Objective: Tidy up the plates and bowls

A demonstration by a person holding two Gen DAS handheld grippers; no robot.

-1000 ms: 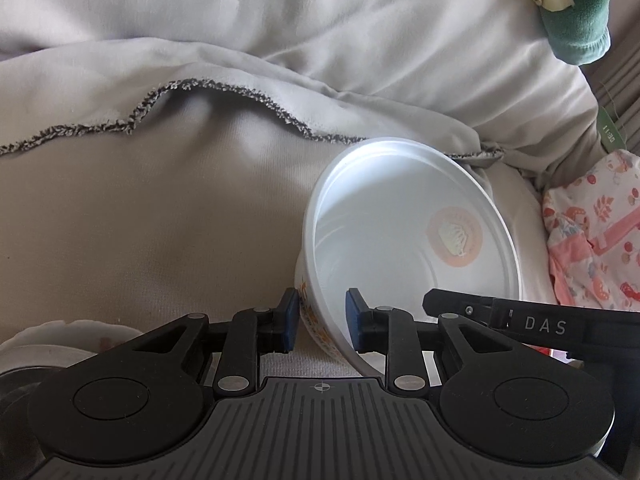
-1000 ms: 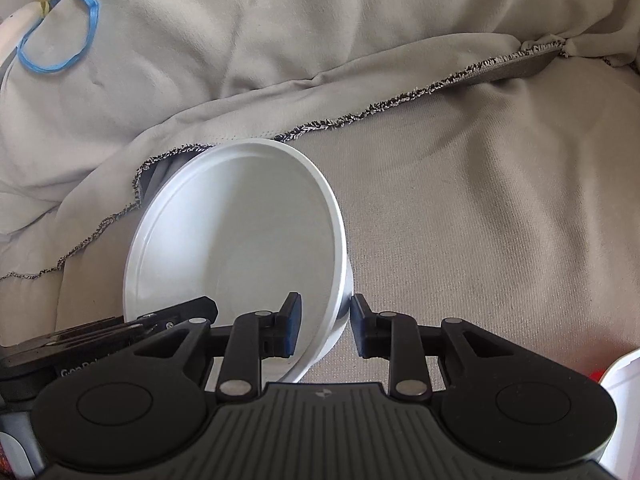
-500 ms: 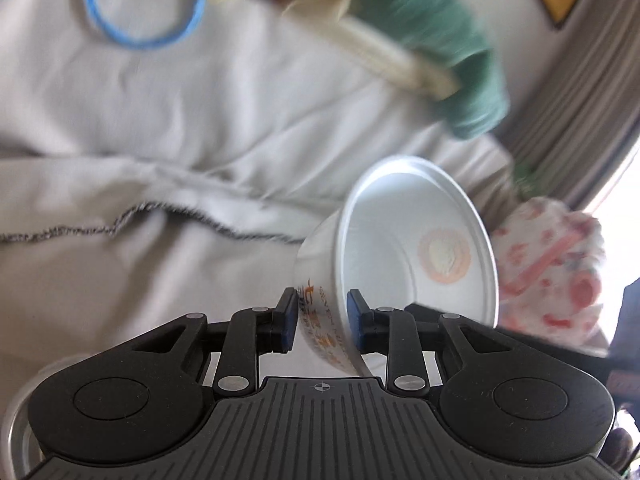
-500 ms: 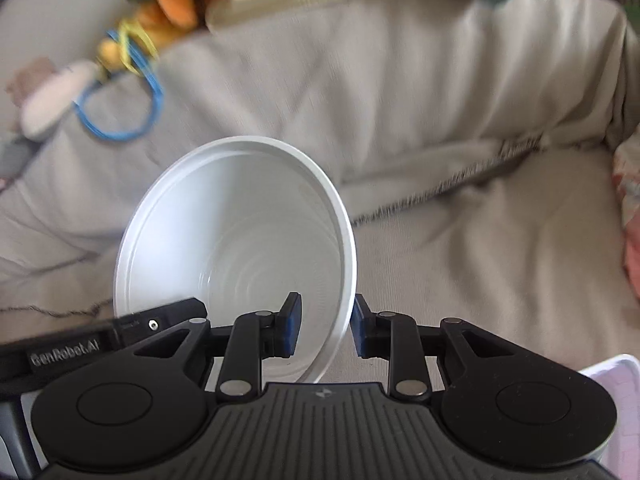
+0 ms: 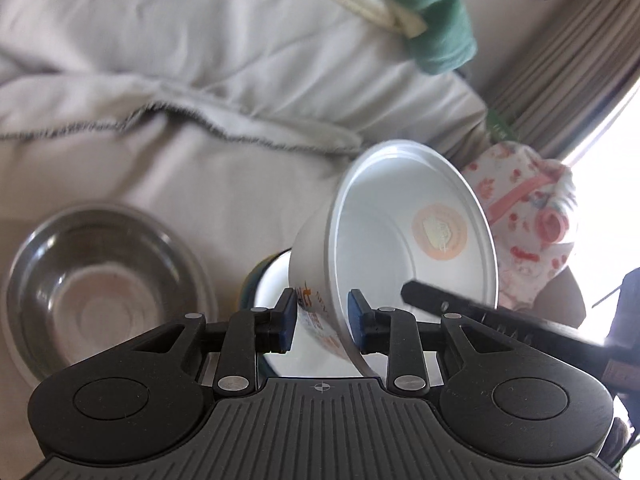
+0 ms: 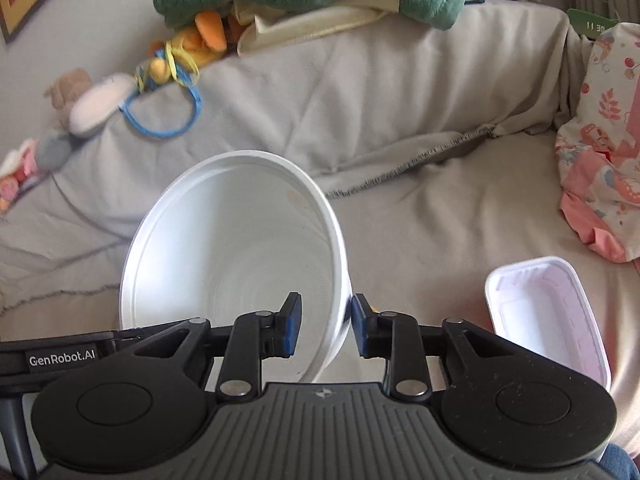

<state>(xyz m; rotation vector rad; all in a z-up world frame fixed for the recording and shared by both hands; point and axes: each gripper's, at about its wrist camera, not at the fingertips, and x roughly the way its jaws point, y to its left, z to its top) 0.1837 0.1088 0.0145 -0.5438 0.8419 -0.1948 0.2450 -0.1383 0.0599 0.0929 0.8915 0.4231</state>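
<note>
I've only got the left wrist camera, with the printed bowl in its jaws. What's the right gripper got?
Observer: The right gripper has a plain white bowl aloft and tilted, with the bowl's wall between the jaws, which are opening.
Operator: Anything inside that bowl?
Observer: No, it is empty. Only faint moulded rings show at its bottom.
Operator: What's lying on that side?
Observer: An empty pinkish rectangular tub sits on the cushion, to the right of the gripper.
</note>
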